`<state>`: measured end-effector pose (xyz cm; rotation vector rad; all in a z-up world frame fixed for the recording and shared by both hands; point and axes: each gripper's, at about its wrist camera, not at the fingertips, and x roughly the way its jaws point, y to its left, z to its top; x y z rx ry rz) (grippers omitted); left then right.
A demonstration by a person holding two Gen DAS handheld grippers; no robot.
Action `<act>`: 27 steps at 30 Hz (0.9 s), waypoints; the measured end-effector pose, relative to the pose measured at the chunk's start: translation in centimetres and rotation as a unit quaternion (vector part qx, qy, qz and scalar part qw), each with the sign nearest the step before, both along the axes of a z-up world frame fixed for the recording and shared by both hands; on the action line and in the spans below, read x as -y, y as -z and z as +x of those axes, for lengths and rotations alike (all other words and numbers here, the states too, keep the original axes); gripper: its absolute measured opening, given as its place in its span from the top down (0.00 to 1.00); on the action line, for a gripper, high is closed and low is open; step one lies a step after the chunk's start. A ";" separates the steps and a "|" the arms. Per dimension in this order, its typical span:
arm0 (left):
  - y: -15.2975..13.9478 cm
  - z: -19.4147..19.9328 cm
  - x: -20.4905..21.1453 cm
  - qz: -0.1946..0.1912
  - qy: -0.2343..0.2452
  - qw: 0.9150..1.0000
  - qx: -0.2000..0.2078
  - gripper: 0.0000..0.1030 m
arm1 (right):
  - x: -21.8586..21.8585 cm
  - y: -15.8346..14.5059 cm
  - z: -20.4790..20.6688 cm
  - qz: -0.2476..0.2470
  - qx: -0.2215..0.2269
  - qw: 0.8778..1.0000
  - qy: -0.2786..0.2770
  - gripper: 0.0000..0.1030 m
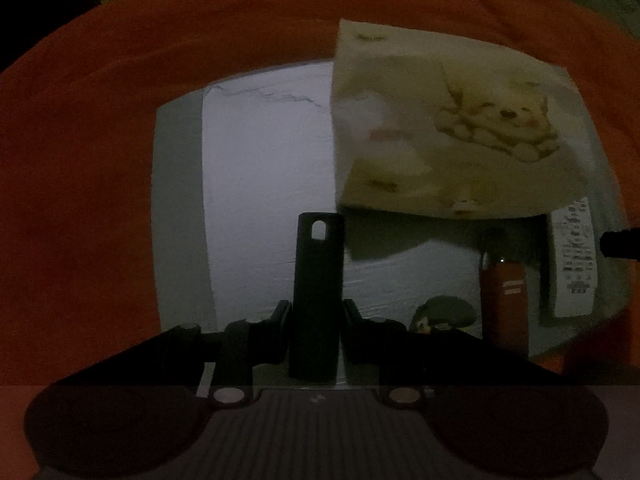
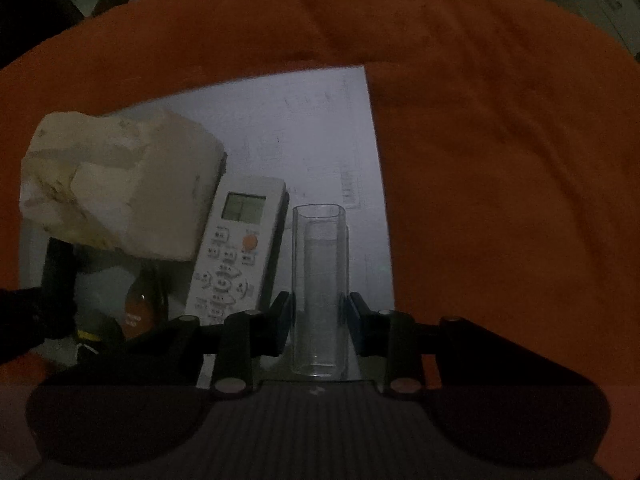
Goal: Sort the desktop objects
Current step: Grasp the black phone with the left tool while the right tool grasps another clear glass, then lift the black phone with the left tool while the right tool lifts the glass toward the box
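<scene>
My left gripper (image 1: 316,312) is shut on a black cylindrical tube (image 1: 318,280) with a small window near its tip, held above a white sheet (image 1: 264,168). My right gripper (image 2: 319,312) is shut on a clear plastic tube (image 2: 319,280), held above the same white sheet (image 2: 320,128). A cream tissue pack with a bear print (image 1: 444,128) stands on the sheet; it also shows in the right wrist view (image 2: 120,184). A white remote control (image 2: 236,248) lies beside it, also seen in the left wrist view (image 1: 574,256). An orange bottle (image 1: 504,304) lies under the pack's edge.
An orange cloth (image 1: 100,160) covers the table around the sheet, also in the right wrist view (image 2: 500,180). A small dark rounded object (image 1: 444,314) lies near the orange bottle (image 2: 140,308). The room is dim.
</scene>
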<state>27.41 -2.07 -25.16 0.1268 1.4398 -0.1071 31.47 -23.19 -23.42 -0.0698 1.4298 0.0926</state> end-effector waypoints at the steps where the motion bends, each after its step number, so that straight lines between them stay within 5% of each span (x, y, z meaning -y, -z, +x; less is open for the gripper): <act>1: 0.0 0.0 0.1 0.000 -0.002 1.000 -0.001 0.79 | -0.1 0.2 0.0 -0.001 -0.005 1.000 -0.001 0.68; 5: -0.2 0.0 -0.2 -0.001 -0.002 1.000 -0.003 0.76 | -0.3 0.6 0.1 -0.007 -0.007 1.000 -0.002 0.68; 8: -0.4 0.1 -0.1 -0.004 0.009 1.000 0.004 0.63 | -0.5 0.7 0.3 -0.010 -0.007 1.000 -0.003 0.67; 14: -0.2 0.3 -0.1 0.008 0.016 1.000 0.013 0.63 | -0.6 1.1 0.4 -0.013 -0.001 1.000 -0.004 0.65; 17: 0.2 0.2 -0.1 -0.005 0.019 1.000 0.012 0.70 | -0.9 1.2 0.5 -0.018 0.005 1.000 -0.013 0.65; 18: 0.3 0.2 -0.2 -0.011 0.020 1.000 0.011 0.80 | -1.0 1.3 0.4 -0.021 0.005 1.000 -0.017 0.65; 27: -1.1 -0.4 -0.2 0.003 -0.002 1.000 0.029 0.80 | -1.1 0.7 0.1 -0.035 0.016 0.999 -0.015 0.69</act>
